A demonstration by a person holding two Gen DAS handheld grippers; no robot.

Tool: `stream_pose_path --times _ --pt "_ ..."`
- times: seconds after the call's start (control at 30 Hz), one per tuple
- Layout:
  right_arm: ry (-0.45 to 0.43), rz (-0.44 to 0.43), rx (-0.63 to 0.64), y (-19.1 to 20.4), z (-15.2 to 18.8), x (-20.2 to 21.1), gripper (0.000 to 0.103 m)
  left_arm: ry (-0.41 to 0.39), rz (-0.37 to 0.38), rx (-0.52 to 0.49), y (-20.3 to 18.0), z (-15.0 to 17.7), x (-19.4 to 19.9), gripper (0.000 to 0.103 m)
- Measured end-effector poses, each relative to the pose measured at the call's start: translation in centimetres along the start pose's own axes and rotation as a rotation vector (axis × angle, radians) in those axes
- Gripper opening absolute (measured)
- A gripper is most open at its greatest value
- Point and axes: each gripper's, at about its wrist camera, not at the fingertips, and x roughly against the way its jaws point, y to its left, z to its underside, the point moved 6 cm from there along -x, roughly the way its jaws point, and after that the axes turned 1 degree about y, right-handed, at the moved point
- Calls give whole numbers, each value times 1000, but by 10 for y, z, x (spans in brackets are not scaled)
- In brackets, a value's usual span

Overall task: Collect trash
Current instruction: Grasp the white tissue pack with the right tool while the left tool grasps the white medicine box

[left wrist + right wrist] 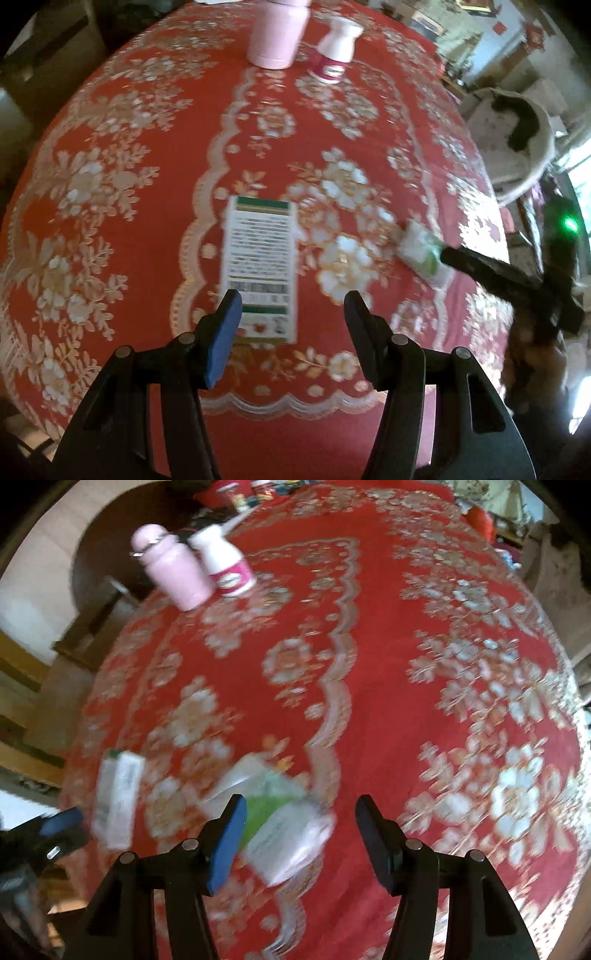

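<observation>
Overhead, the left hand-held gripper [291, 314] hangs with its jaws spread wide above a flat white carton [260, 266] with green bands and printed text, lying on the worktop [110, 184] under a red cloth with white floral lace pattern. Just to the right, the right hand-held gripper [301, 819], likewise released and holding nothing, hovers over a crumpled green-and-white wrapper [284, 819], which lies on the cloth near the carton [116, 801]; motion blur softens both. At the far side of the worktop, a pink flask [277, 33] stands upright just beside a white bottle with a pink label [334, 46].
</observation>
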Motion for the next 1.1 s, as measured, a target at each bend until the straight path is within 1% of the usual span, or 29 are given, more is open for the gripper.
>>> stream_pose_path --times 0.03,0.1,0.23,0.27,0.33,0.5,0.63,0.7,0.73,0.87,0.93,0.97,1.0,1.1 --pt "-1 -28 13 5 3 2 64 -9 -9 5 4 -1 -1 57" --pt "-3 -50 65 16 8 2 67 -20 -19 11 9 -2 -6 62" --pt "-11 -25 197 36 10 -4 68 -32 4 23 10 -8 -20 65" --pt "-17 -19 241 40 9 -7 68 -41 7 16 9 -9 -22 65" --pt "-21 8 289 42 8 -10 68 -36 4 1 7 -11 -27 65" --pt "-17 6 334 45 3 -15 68 -20 -18 -15 3 -15 -38 65" --pt "-30 2 427 58 2 -18 68 -5 -38 -50 -1 -16 -47 65" --pt "1 41 470 59 4 -25 68 0 -49 -60 -2 -16 -50 65" --pt "15 44 472 59 5 -28 68 0 -49 -61 -2 -15 -51 65" --pt "15 5 453 59 9 -26 68 3 -32 -53 -3 -14 -53 63" --pt "17 -36 456 62 12 -25 69 3 -37 -53 -2 -14 -53 58" --pt "20 -42 463 63 13 -25 70 2 -42 -54 -2 -15 -53 54" --pt "22 -37 473 65 14 -25 72 1 -43 -54 -2 -15 -53 52" --pt "35 -22 510 68 17 -29 73 -4 -41 -46 -2 -15 -53 52"
